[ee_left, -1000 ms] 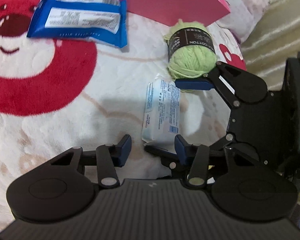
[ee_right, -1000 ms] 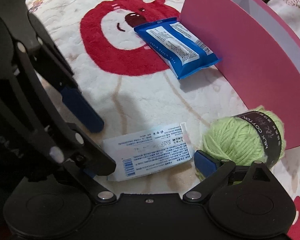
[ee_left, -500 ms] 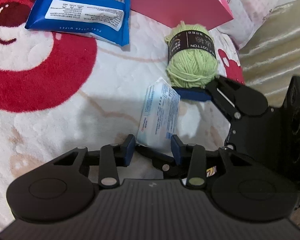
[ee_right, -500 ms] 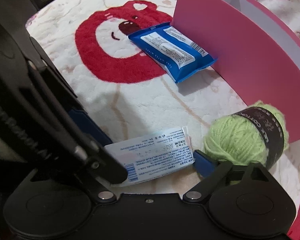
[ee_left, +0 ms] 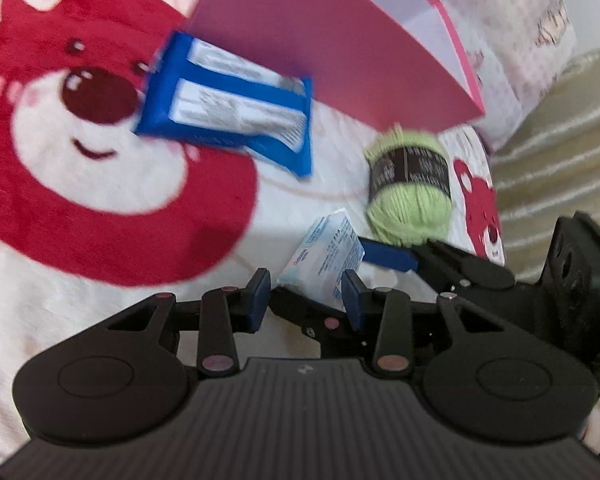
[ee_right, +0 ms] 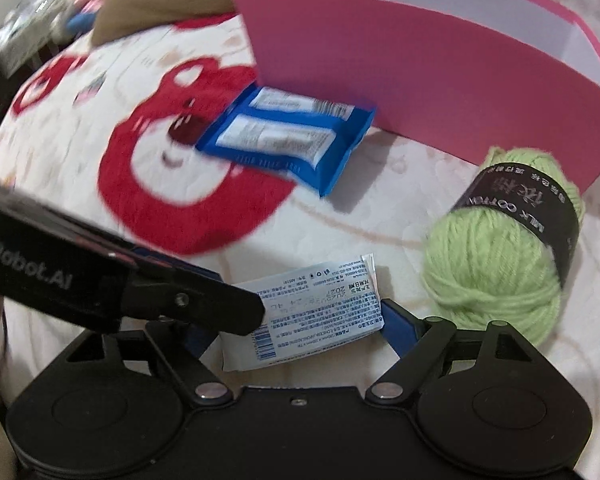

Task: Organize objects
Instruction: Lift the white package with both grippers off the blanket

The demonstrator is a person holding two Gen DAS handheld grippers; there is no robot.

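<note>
The white tissue pack [ee_left: 324, 264] is held at the lower centre of the left wrist view, its long axis running away from the narrowed left gripper [ee_left: 306, 294], whose jaws have just been closing on it. The right gripper [ee_right: 300, 326], jaws wide but just closing, brackets the same pack. The pink box [ee_right: 440, 64] stands beyond, on the bear-print blanket [ee_left: 100, 208].

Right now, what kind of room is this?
Probably a bedroom: the things lie on a plush white blanket with red bear faces, a floral cushion behind the pink cardboard box.
</note>
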